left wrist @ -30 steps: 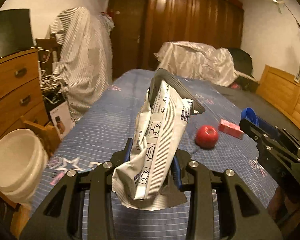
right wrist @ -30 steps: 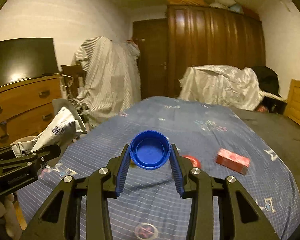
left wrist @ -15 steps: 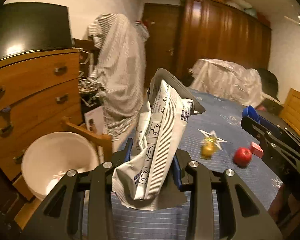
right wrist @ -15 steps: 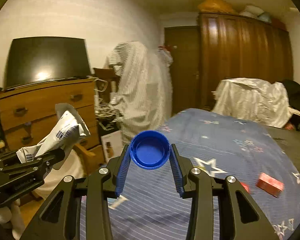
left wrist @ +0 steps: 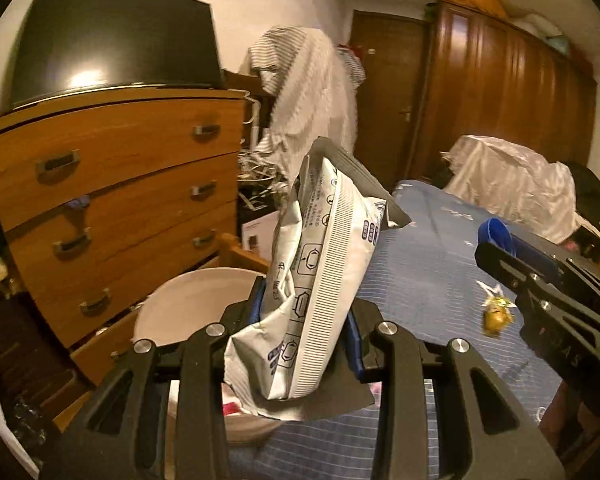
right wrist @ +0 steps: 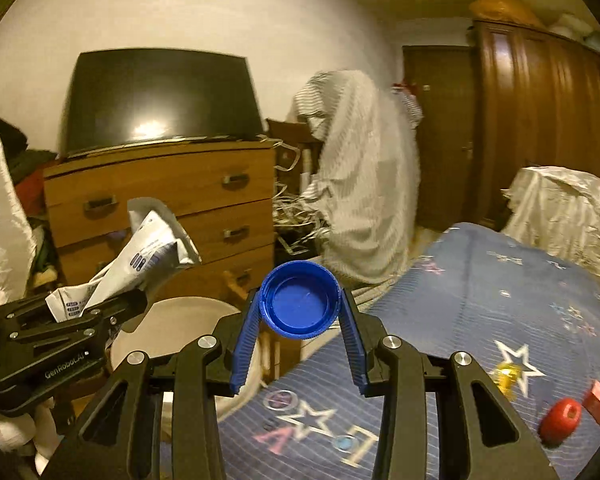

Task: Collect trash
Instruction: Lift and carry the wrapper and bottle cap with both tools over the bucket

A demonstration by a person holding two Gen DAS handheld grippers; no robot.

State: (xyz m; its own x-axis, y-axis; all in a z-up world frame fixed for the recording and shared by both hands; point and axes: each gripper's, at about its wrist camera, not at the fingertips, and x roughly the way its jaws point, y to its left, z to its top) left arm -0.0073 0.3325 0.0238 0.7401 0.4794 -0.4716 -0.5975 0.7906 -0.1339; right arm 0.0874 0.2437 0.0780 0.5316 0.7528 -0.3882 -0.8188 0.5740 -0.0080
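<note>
Beside one bed (right wrist: 480,320), two claws grip one wrapper (left wrist: 320,280), one cap (right wrist: 299,299).

Black left tool (left wrist: 306,320), silver screws, ribbed blue fingers (right wrist: 244,344)

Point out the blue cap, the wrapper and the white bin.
blue cap (right wrist: 299,306), right wrist view, inner face.
wrapper (left wrist: 320,280), left wrist view, printed middle.
white bin (left wrist: 188,300), left wrist view, bare inner wall.

- Crumpled white wrapper (left wrist: 316,280) with blue print stands upright, clamped between the left gripper (left wrist: 306,316) fingers.
- Blue bottle cap (right wrist: 299,299), hollow side facing the camera, sits pinched in the right gripper (right wrist: 299,320).
- White bin (left wrist: 188,304) stands open below.
</note>
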